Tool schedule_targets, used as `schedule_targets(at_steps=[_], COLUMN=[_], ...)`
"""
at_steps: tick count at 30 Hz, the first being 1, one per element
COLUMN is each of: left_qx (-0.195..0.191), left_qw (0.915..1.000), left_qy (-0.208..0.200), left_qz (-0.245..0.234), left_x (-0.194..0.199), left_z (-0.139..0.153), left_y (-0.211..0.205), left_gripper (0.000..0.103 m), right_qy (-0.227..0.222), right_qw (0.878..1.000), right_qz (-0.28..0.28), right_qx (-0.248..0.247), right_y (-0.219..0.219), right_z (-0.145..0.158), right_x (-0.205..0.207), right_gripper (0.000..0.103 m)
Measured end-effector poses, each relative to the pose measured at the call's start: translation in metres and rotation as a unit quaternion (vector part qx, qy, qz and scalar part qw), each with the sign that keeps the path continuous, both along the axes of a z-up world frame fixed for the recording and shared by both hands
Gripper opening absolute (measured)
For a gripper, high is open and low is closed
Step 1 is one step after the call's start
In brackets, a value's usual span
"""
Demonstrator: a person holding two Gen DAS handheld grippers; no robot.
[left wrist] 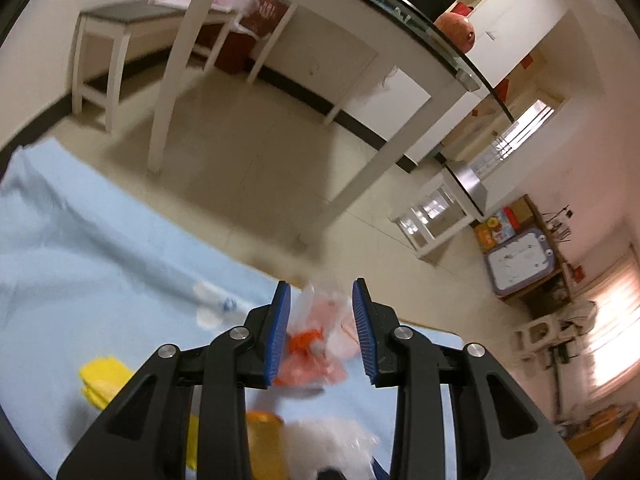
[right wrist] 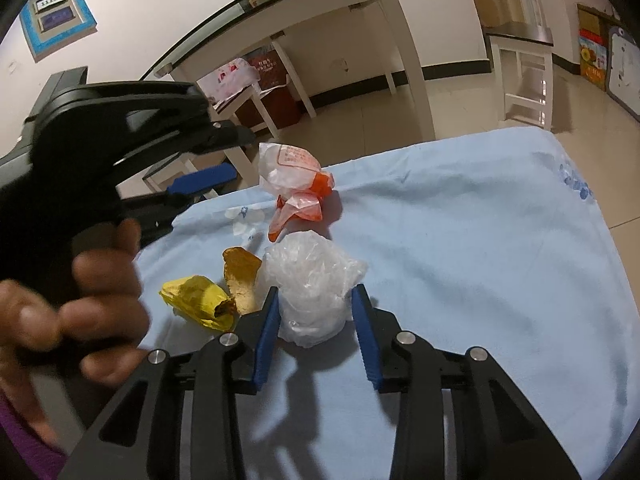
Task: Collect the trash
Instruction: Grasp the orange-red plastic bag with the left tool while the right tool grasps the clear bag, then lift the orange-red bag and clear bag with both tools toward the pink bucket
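Observation:
Trash lies on a light blue cloth (right wrist: 460, 240). A crumpled white plastic bag (right wrist: 312, 276) rests on the cloth between the blue pads of my right gripper (right wrist: 316, 292), which press on both its sides. Beside it lie a brown scrap (right wrist: 240, 276) and a yellow wrapper (right wrist: 196, 300). Farther off stands an orange-and-white plastic bag (right wrist: 296, 176). My left gripper (right wrist: 240, 154), held by a hand (right wrist: 108, 280), hovers left of that bag with its jaws apart. In the left wrist view the left gripper (left wrist: 320, 288) frames the orange-and-white bag (left wrist: 316, 340) without gripping it.
A white table with a glass top (right wrist: 404, 40) stands just beyond the cloth's far edge. Under it are a white stool (right wrist: 256, 108) and a red box (right wrist: 280, 100). Another white stool (right wrist: 520, 76) stands at the right on the tiled floor.

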State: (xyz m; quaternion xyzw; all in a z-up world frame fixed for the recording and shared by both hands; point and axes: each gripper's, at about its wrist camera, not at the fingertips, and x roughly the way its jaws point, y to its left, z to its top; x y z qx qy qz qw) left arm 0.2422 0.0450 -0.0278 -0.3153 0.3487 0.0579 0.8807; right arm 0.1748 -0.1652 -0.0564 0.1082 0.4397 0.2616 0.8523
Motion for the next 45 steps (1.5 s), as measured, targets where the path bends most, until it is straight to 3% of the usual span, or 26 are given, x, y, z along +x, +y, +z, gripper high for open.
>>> schedule_targets(at_steps=[7,15,20,27,31,33,38,39,43,45], left_qx=[0.042,0.007,0.007,0.064,0.054,0.050,0.065,0.062,0.057,0.057], left_qw=[0.9987,0.9978,0.9934,0.9856,0.9806,0.9752,0.9790,0.9803,0.9828,0.9846], left_qy=[0.015,0.028,0.041,0.052,0.074,0.096,0.068,0.064,0.041,0.040], left_qz=[-0.025,-0.060,-0.107,-0.148,-0.174,-0.193,-0.181,-0.176,-0.171,-0.160], left_x=[0.023,0.030,0.027,0.015,0.013,0.013,0.002,0.000,-0.012,-0.018], left_z=[-0.007,-0.017,-0.023,-0.017,-0.020,-0.030,-0.031,-0.031,-0.024,-0.020], left_y=[-0.009,-0.004,-0.016,-0.027,-0.026,-0.031,-0.032,-0.030,-0.027,-0.024], left_gripper=[0.032,0.032,0.032,0.033,0.033,0.036,0.038,0.038,0.007,0.005], right_qy=[0.010,0.013,0.018,0.022,0.022,0.022,0.018,0.018,0.021,0.022], right_qw=[1.000,1.000,1.000,1.000,1.000,1.000,1.000,1.000,1.000,1.000], right_qz=[0.002,0.003,0.003,0.005,0.006,0.008,0.013,0.013,0.013,0.012], right_qx=[0.005,0.000,0.000,-0.002,-0.001,0.000,0.008,0.008,0.014,0.016], right_y=[-0.001,-0.001,-0.001,0.000,-0.001,-0.001,-0.003,-0.003,-0.005,-0.007], right_z=[-0.003,-0.004,-0.006,-0.006,-0.006,-0.006,-0.003,-0.002,-0.001,-0.001], right_x=[0.004,0.007,0.007,0.008,0.008,0.008,0.008,0.007,0.007,0.008], right_gripper=[0.035,0.036,0.036,0.037,0.037,0.034,0.023,0.022,0.019,0.019])
